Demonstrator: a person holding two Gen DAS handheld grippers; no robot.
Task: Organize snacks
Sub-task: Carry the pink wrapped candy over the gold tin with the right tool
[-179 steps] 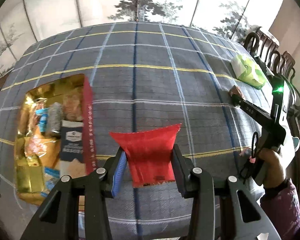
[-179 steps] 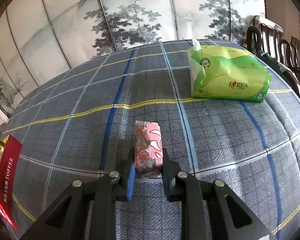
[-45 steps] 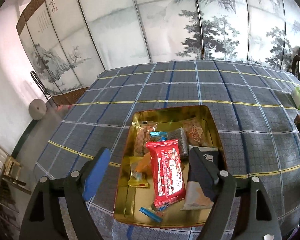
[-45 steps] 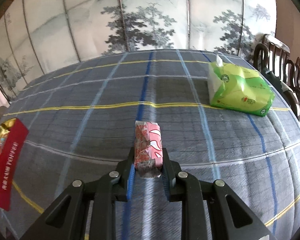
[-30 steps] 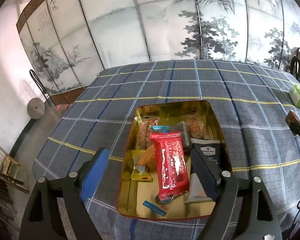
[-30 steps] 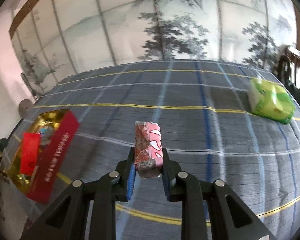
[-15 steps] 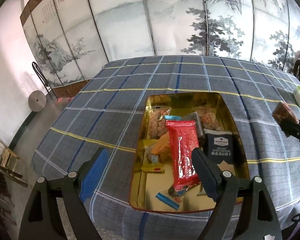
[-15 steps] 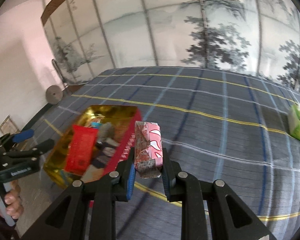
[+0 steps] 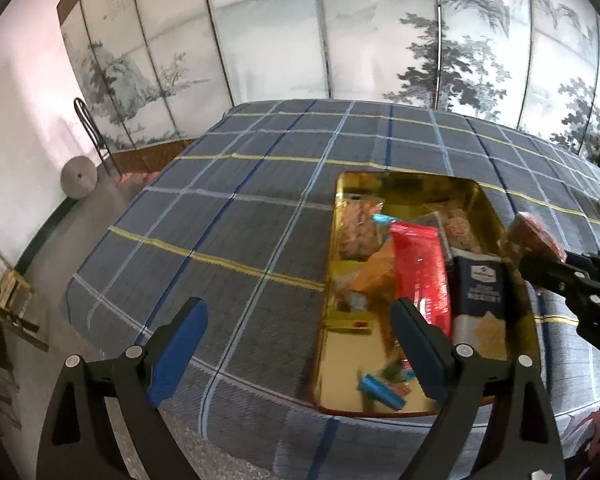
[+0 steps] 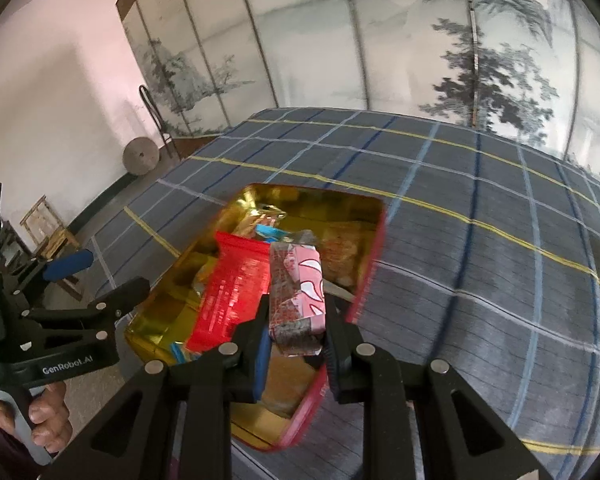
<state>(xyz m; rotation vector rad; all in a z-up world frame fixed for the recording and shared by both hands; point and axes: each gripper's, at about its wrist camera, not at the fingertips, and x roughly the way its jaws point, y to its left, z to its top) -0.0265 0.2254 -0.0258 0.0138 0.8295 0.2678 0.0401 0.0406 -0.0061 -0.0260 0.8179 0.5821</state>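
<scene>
Now the right gripper (image 10: pixel 294 330), clamping a pink snack (image 10: pixel 298 292), has swung over the tin (image 10: pixel 374 240); left gripper (image 9: pixel 296 334) opening, empty; release probably next.

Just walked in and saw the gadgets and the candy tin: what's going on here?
A person is sorting snacks into a gold tin on a plaid-covered table, a handheld gripper in each hand. The right gripper is clamped on a pink-wrapped snack, held over the tin. The left gripper holds nothing and its jaws are opening beside the tin. A red packet lies inside with other snacks.
</scene>
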